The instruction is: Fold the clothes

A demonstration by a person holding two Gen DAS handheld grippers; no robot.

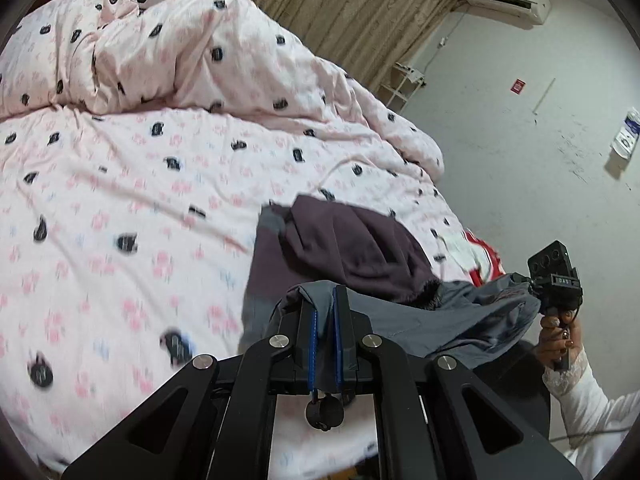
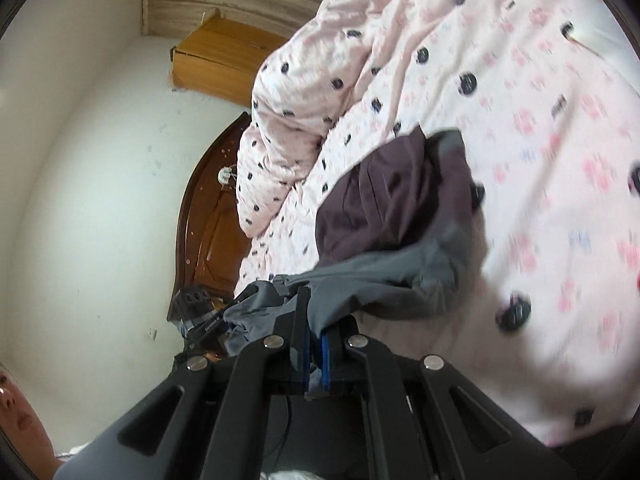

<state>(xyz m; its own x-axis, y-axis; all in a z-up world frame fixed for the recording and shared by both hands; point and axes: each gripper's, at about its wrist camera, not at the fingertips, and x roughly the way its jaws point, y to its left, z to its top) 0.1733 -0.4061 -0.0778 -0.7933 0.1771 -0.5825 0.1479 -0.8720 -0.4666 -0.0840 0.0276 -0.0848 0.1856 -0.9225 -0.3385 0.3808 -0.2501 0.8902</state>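
Note:
A grey garment (image 1: pixel 452 320) hangs stretched between my two grippers above the bed. My left gripper (image 1: pixel 324 300) is shut on one bunched edge of it. At the right of the left wrist view, my right gripper (image 1: pixel 534 286) is shut on the other end, held by a hand (image 1: pixel 558 340). In the right wrist view the same grey garment (image 2: pixel 380 280) runs out from my right gripper (image 2: pixel 316 320) toward my left gripper (image 2: pixel 222 316). Dark purple cloth (image 1: pixel 344 248) (image 2: pixel 384 200) trails from it onto the bed. I cannot tell whether the purple cloth is a separate piece.
The bed carries a pink patterned sheet (image 1: pixel 120 200) with a rumpled duvet (image 1: pixel 180 52) at the head. A red-and-white cloth (image 1: pixel 484 256) lies at the bed's edge. A dark wooden headboard (image 2: pixel 208 220) and a wooden cabinet (image 2: pixel 216 60) stand by the wall.

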